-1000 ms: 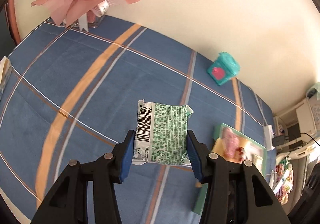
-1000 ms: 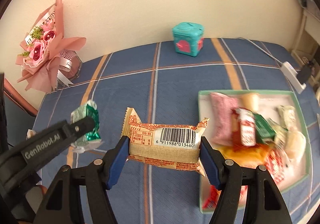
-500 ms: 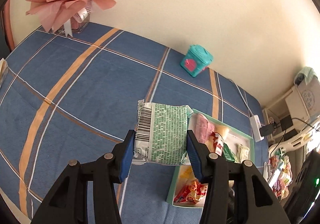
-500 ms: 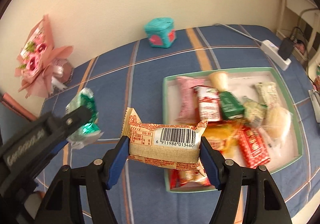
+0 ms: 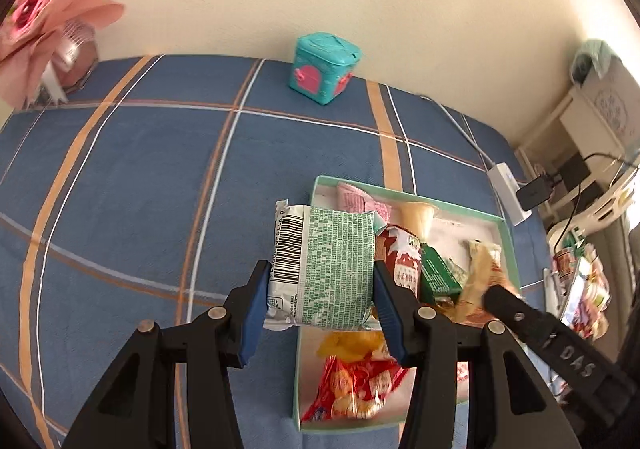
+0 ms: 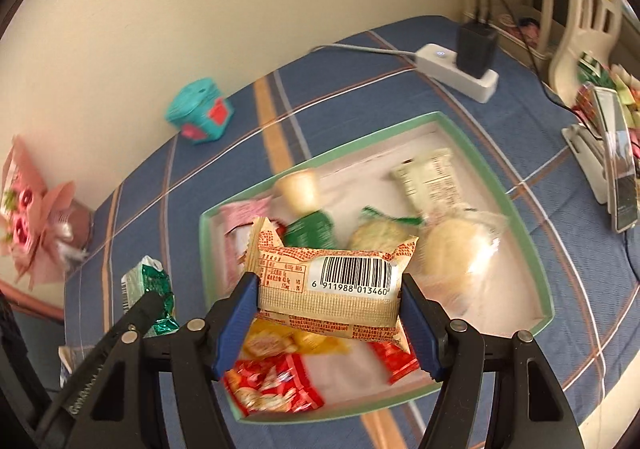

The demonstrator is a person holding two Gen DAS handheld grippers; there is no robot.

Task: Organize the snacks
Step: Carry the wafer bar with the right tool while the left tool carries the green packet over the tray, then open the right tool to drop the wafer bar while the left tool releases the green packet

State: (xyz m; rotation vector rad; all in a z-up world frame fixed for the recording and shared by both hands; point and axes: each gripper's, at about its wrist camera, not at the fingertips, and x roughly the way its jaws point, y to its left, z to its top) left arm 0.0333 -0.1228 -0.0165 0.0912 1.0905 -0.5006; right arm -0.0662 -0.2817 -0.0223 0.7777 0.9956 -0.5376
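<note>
My left gripper [image 5: 320, 289] is shut on a green and white snack packet [image 5: 324, 273] and holds it above the left edge of the green-rimmed tray [image 5: 505, 233]. My right gripper [image 6: 328, 301] is shut on a tan and orange snack bar with a barcode [image 6: 332, 289], held over the tray [image 6: 516, 217]. The tray holds several snacks: red, yellow, green and pale packets. The left gripper with its green packet [image 6: 150, 289] shows at the left of the right wrist view. The right gripper's finger [image 5: 520, 313] shows over the tray in the left wrist view.
A teal box with pink patches [image 5: 322, 67] stands by the wall. A pink paper bouquet [image 5: 44, 21] is at the far left. A white power strip with a black charger [image 6: 460, 65] lies beyond the tray. A phone stand [image 6: 612, 165] is at the right edge.
Both grippers have moved right with their packets, from over the bare blue cloth to over the tray. The tray now fills much more of both views.
</note>
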